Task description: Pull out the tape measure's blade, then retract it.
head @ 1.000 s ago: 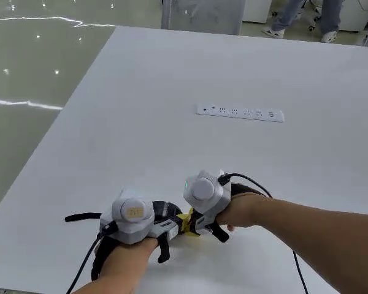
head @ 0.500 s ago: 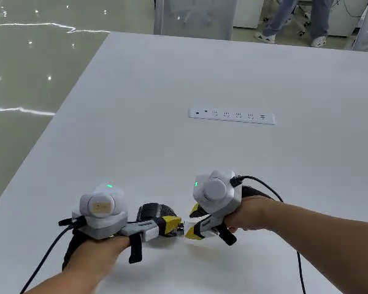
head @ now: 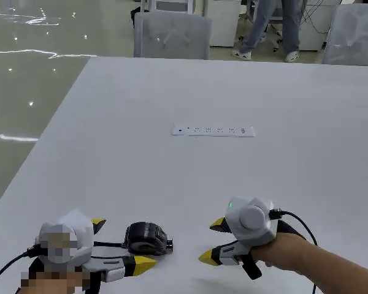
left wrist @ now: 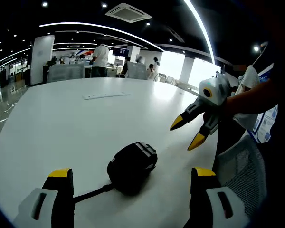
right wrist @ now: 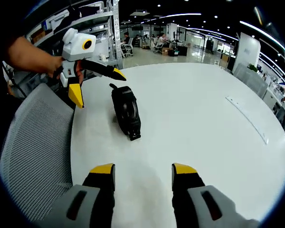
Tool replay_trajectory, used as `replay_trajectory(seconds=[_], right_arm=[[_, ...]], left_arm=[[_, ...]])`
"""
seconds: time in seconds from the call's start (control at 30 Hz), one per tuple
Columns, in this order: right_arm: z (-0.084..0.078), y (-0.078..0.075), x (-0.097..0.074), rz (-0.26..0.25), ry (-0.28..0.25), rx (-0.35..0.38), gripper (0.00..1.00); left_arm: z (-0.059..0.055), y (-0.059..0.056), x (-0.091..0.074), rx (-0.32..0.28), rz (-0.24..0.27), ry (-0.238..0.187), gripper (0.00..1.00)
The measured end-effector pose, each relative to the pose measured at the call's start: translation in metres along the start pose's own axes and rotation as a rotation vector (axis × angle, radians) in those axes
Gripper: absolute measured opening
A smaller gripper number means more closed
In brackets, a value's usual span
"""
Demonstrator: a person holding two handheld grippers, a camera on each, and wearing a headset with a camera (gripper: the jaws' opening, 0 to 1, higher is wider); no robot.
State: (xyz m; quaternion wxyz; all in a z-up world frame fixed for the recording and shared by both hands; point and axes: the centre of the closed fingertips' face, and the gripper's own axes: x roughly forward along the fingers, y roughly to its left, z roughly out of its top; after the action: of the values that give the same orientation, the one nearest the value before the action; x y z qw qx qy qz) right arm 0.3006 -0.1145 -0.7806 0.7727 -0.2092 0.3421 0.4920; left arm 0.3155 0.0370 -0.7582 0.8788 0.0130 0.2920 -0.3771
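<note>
White workbench (head: 172, 92) bore tape measure (head: 146, 237), blade in; left gripper (head: 122, 243) and right gripper (head: 211, 241) had withdrawn, both spread; task likely finished.

White power strip (head: 213, 130) on table (head: 306, 86)

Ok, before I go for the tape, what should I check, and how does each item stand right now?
1. Tape lying free on the table, neither claw touching it: ok.
2. Left claw open, tape ahead between its jaws: ok.
3. Right claw open and apart from the tape: ok.
4. Blade out of the case: not ok, none shows outside it.
5. Blade tip facing the right claw: cannot tell.
6. Strap away from the left claw's jaws: cannot tell, it runs close to one.
</note>
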Motion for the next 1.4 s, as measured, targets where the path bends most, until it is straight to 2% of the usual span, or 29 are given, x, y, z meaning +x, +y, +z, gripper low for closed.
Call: replay_trajectory(seconds=[0.2,0.27,0.37,0.47,0.5,0.6,0.73,0.87,1.0,1.07,1.17,1.3,1.4], right_arm=[[-0.007,-0.001,-0.009,-0.027,-0.014,0.022,0.55],[-0.018,0.0,-0.024,-0.058,-0.031,0.044,0.6],[-0.02,0.0,-0.026,-0.062,-0.034,0.052,0.64],[-0.029,-0.003,-0.043,-0.11,-0.072,0.104,0.68],[-0.05,-0.002,-0.086,-0.194,-0.172,0.165,0.7],[-0.063,-0.002,-0.098,-0.219,-0.196,0.196,0.75],[-0.087,0.001,-0.111,-0.25,-0.178,0.214,0.82],[-0.091,0.001,-0.115,-0.258,-0.177,0.217,0.9],[-0.104,-0.001,-0.143,-0.323,-0.211,0.26,0.95],[-0.109,-0.001,-0.148,-0.339,-0.215,0.256,0.98],[-0.118,-0.003,-0.15,-0.357,-0.206,0.242,1.0],[-0.12,-0.004,-0.149,-0.353,-0.216,0.277,1.0],[-0.114,-0.002,-0.148,-0.347,-0.239,0.289,1.0]], left_arm=[[-0.001,0.0,-0.006,0.007,-0.007,-0.001,1.0],[0.0,0.004,-0.015,-0.054,-0.007,-0.028,1.0],[0.0,0.005,-0.016,-0.067,-0.011,-0.033,1.0],[-0.006,0.012,-0.025,-0.057,-0.002,-0.029,1.0],[-0.011,0.02,-0.05,0.003,0.022,-0.04,1.0],[-0.014,0.023,-0.056,0.005,0.023,-0.035,1.0],[-0.012,0.023,-0.065,-0.002,0.01,-0.065,1.0],[-0.013,0.022,-0.066,-0.005,0.008,-0.062,1.0],[-0.023,0.018,-0.079,-0.021,0.008,-0.049,1.0],[-0.025,0.016,-0.082,-0.02,0.008,-0.048,1.0],[-0.032,0.019,-0.088,0.0,0.025,-0.015,1.0],[-0.027,0.024,-0.096,-0.021,0.048,-0.052,1.0],[-0.025,0.023,-0.098,-0.025,0.043,-0.062,1.0]])
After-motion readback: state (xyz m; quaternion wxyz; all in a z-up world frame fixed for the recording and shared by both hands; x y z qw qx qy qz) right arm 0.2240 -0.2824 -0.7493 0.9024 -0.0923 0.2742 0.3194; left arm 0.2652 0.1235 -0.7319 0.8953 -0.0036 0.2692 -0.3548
